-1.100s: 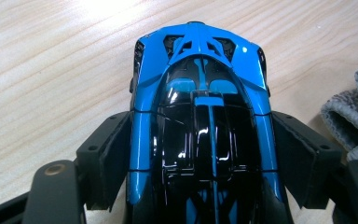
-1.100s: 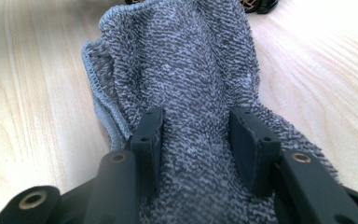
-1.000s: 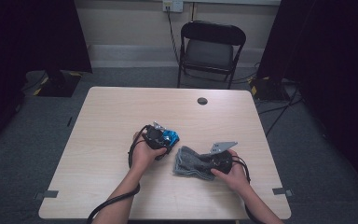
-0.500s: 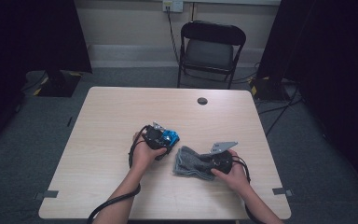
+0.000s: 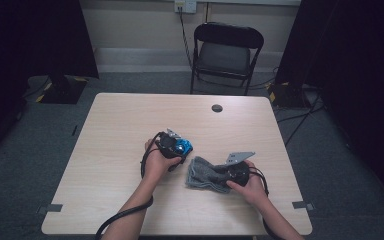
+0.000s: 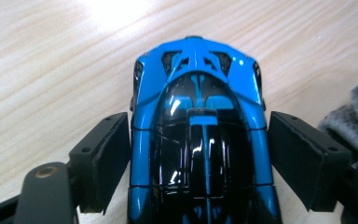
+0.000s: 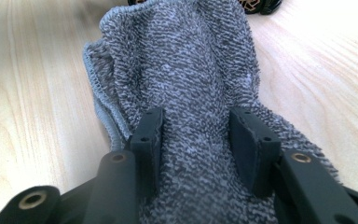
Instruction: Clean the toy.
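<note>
Glossy blue-and-black toy car [image 6: 198, 140] sat on pale wooden table [image 5: 130, 125], between jaws of left gripper [image 6: 200, 158]. Jaws had just been opening; left pad near car's flank, right pad visibly apart from it. Right gripper [image 7: 200, 140] stood clamped on bunched grey terry cloth [image 7: 186, 74], just beside car. Versus earlier frames: both hands, car and cloth unchanged in position.

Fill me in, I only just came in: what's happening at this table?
A person is working at a wooden table with a gripper in each hand. The left gripper straddles a blue and black toy car; its jaws have just been opening, and a gap shows beside one pad. The right gripper is shut on a bunched grey towel lying next to the car.
</note>
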Demonstrator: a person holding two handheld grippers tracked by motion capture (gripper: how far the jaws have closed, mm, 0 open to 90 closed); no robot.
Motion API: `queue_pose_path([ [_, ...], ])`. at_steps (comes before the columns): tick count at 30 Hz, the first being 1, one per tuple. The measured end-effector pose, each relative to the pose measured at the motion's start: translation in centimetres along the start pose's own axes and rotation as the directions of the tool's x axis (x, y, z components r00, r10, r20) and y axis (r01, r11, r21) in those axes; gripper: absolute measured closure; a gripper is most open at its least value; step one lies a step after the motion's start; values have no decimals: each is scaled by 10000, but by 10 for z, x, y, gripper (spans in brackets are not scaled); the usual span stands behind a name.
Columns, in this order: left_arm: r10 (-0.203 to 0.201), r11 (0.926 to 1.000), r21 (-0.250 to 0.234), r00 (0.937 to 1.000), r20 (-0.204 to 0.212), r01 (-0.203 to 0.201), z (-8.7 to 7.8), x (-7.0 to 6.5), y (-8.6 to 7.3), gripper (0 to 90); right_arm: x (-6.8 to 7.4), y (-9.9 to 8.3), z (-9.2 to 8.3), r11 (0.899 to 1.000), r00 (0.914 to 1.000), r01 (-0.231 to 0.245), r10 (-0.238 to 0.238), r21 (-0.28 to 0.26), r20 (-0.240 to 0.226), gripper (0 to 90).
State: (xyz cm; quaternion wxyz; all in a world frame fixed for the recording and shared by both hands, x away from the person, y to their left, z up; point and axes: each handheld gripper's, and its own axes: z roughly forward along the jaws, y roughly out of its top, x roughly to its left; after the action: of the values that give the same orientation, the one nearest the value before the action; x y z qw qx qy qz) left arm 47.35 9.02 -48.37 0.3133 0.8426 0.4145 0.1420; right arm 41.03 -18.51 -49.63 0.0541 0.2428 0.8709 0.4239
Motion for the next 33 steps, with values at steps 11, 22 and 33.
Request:
queue_pose_path([
  [11, 266, 9996, 74, 9996, 77, -267, 3, 1, -2, 231, 0, 0, 0, 10000, 10000, -20, 20, -34, -30, 562],
  [22, -59, 9998, 174, 10000, 0, 58, 0, -1, -3, 261, -1, -1, 0, 10000, 10000, -49, 48, -47, -33, 563],
  [33, 49, 10000, 0, 9998, 170, -49, -12, -2, 1, 270, -1, -1, 0, 10000, 10000, -74, 74, -64, -49, 563],
])
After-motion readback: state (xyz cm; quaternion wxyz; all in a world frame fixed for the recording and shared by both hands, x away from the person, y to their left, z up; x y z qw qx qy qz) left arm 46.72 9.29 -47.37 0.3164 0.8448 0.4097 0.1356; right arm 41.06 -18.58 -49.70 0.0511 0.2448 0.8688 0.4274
